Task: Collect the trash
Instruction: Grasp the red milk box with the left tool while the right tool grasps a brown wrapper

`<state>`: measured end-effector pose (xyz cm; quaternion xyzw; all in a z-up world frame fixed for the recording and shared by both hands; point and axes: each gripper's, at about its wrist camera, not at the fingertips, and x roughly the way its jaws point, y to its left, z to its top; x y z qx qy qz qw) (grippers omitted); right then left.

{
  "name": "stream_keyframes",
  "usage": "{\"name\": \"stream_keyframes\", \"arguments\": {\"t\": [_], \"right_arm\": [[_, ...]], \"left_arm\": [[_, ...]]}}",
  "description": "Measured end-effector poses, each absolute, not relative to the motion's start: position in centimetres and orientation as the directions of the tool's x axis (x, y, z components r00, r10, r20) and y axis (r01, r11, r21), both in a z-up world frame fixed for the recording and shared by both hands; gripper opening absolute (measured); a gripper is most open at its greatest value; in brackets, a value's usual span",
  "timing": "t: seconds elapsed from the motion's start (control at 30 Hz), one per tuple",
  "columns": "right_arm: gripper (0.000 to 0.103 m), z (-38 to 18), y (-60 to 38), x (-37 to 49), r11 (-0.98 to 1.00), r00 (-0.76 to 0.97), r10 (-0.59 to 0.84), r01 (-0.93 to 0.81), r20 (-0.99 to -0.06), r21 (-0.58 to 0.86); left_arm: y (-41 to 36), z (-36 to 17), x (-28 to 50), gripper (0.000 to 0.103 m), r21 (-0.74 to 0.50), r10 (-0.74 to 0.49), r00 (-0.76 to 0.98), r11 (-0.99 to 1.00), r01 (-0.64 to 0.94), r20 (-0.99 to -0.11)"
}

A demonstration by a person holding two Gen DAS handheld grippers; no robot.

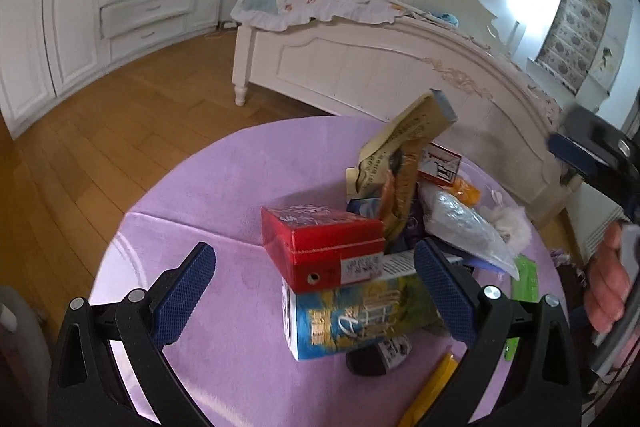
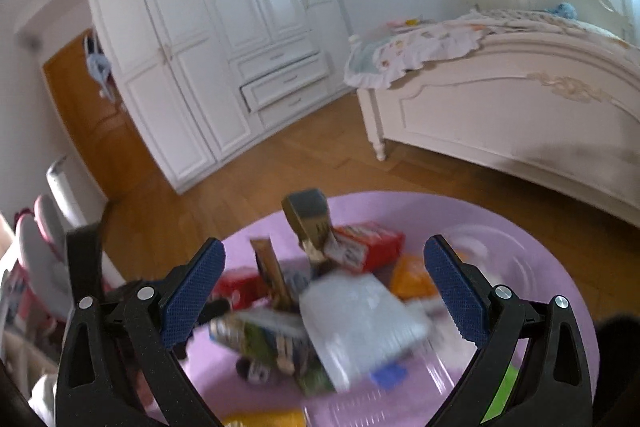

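On the round lilac cloth-covered table (image 1: pixel 192 227) sits one heap of trash, crowded toward the side nearest the white carved wooden bed (image 1: pixel 360 67). Counted in the left wrist view: one glossy red cardboard box (image 1: pixel 320 247) lying on one blue-and-yellow printed carton (image 1: pixel 360 319); one tall tan paper packet (image 1: pixel 404 155) standing tilted behind the red box; one smaller red-and-white box (image 1: pixel 440 167) behind that; one clear crumpled plastic bag (image 1: pixel 464 223); one orange wrapper (image 1: pixel 468 191); one white fluffy wad (image 1: pixel 516 223); one flat green packet (image 1: pixel 526 279) at the table's rim.

The left gripper (image 1: pixel 316 291) is spread wide, holding nothing, its blue pads flanking the red box and carton without touching them. The right gripper (image 2: pixel 324 291) is likewise spread and empty above the blurred heap.

The table's half away from the bed is bare cloth, and open wooden floor (image 1: pixel 100 147) lies between table, bed and the white panelled wardrobe (image 2: pixel 208 47).
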<state>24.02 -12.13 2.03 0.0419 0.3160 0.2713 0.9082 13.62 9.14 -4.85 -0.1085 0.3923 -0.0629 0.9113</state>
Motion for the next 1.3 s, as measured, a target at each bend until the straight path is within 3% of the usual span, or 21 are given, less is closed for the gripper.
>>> {"name": "stream_keyframes", "arguments": {"t": [0.2, 0.27, 0.37, 0.4, 0.47, 0.53, 0.67, 0.93, 1.3], "right_arm": [[0.084, -0.8, -7.3, 30.3, 0.845, 0.573, 0.503, -0.485, -0.646, 0.228], [0.071, -1.7, -6.3, 31.6, 0.852, 0.556, 0.48, -0.479, -0.679, 0.211], [0.056, -2.8, -5.6, 33.0, 0.864, 0.533, 0.451, -0.462, -0.716, 0.201], [0.053, -3.0, -5.6, 33.1, 0.864, 0.527, 0.455, -0.457, -0.718, 0.211], [0.044, -3.1, -6.1, 33.1, 0.858, 0.523, 0.476, -0.451, -0.707, 0.244], [0.042, -3.0, -6.8, 32.9, 0.849, 0.519, 0.504, -0.447, -0.69, 0.283], [0.04, -2.8, -8.2, 32.2, 0.818, 0.501, 0.563, -0.451, -0.657, 0.357], [0.03, -1.6, -9.6, 28.9, 0.794, 0.513, 0.599, -0.479, -0.615, 0.375], [0.027, 3.8, -18.3, 20.5, 0.732, 0.632, 0.671, -0.48, -0.388, 0.483]], "left_arm": [[10.2, -5.2, 13.8, 0.098, -0.275, -0.208, 0.684, 0.961, 0.011, -0.699], [10.1, -5.3, 14.3, 0.097, -0.267, -0.203, 0.681, 0.964, 0.012, -0.704], [10.1, -5.7, 14.4, 0.078, -0.265, -0.2, 0.673, 0.964, 0.006, -0.712], [10.3, -5.9, 14.5, 0.064, -0.274, -0.205, 0.666, 0.962, 0.0, -0.718], [11.0, -6.2, 14.8, 0.059, -0.295, -0.212, 0.662, 0.955, -0.015, -0.719], [11.4, -6.5, 14.9, 0.051, -0.305, -0.213, 0.666, 0.952, -0.023, -0.715], [11.9, -6.6, 14.5, 0.05, -0.331, -0.226, 0.681, 0.943, -0.025, -0.696], [13.1, -5.3, 12.8, 0.05, -0.369, -0.234, 0.734, 0.929, -0.023, -0.638], [11.2, 0.6, 7.2, 0.05, -0.423, -0.332, 0.796, 0.9, 0.107, -0.506]]}}
